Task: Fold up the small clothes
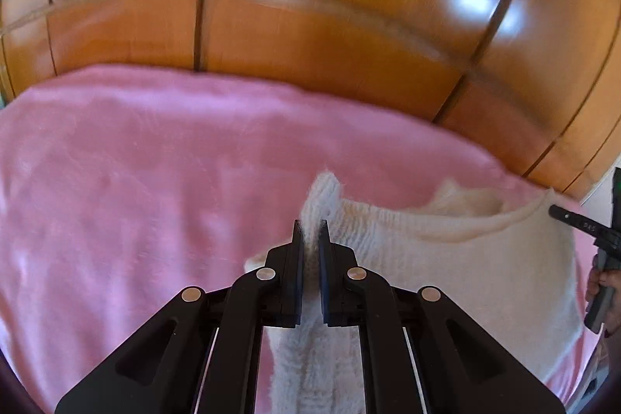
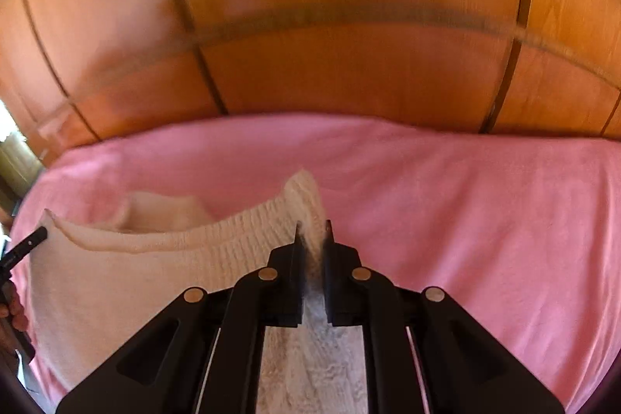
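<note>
Item: cream knit garment (image 1: 446,258) | left gripper (image 1: 310,226), right gripper (image 2: 313,226) each pinching an edge corner, lifting over pink blanket (image 1: 136,181) | fold beginning, unfinished.

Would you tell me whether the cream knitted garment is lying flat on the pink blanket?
No: the cream knitted garment is lifted by one edge, pinched in both grippers, sagging between them.

The sweater (image 1: 446,258) hangs over the blanket (image 1: 136,200), low in both views. The left gripper (image 1: 309,226) pinches its left corner; the right gripper (image 2: 313,226) pinches its right corner. The wooden wardrobe (image 2: 330,6) stands behind, filling the top.
</note>
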The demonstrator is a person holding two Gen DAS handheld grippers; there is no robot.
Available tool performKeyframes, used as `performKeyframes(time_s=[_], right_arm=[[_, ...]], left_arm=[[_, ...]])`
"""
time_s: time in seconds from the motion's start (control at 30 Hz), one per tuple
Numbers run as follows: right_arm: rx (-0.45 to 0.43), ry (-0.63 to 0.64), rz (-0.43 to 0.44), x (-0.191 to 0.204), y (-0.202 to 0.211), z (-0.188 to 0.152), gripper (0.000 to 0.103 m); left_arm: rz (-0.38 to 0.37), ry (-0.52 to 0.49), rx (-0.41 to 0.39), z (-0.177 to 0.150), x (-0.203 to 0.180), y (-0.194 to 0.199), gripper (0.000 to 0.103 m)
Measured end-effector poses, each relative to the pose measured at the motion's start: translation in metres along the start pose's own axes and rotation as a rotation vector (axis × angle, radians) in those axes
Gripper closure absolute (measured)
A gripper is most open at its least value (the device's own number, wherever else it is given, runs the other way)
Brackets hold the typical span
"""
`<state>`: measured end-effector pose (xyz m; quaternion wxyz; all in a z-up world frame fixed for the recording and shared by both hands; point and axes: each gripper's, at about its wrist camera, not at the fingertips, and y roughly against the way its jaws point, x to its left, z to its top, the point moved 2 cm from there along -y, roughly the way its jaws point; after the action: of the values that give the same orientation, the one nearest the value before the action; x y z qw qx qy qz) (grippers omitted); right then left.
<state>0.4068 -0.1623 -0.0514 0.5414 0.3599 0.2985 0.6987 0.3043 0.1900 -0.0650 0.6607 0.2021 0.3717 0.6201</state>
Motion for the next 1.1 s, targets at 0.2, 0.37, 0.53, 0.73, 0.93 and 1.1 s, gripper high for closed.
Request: performKeyframes(time_s=[0.2,0.37,0.53,0.73,0.93,1.1], right_arm=[[-0.022,-0.026,0.090,-0.023,0.033,-0.029,0.048],[0.022,-0.177,0.268,-0.056,0.068,-0.089,0.030],[0.107,-0.271,0.358,-0.069,0.066,-0.139,0.032],[0.138,-0.240,0.360,-0.050,0.067,-0.150,0.063],[0.163,-0.169,0.282,-0.029,0.075,-0.154,0.080],[0.079,-0.103,0.335,0.006,0.108,-0.137,0.084]], left_arm=[[0.062,0.046,0.007,-0.011,0.013,0.010,0.076],[-0.051,0.102,-0.032,-0.046,0.008,0.061,0.076],[-0.174,0.040,-0.006,-0.094,-0.050,0.087,0.076],[-0.215,-0.076,0.075,-0.129,-0.127,0.072,0.076],[-0.157,-0.052,0.167,-0.140,-0.148,0.037,0.076],[-0.163,-0.040,0.167,-0.136,-0.145,0.036,0.076]])
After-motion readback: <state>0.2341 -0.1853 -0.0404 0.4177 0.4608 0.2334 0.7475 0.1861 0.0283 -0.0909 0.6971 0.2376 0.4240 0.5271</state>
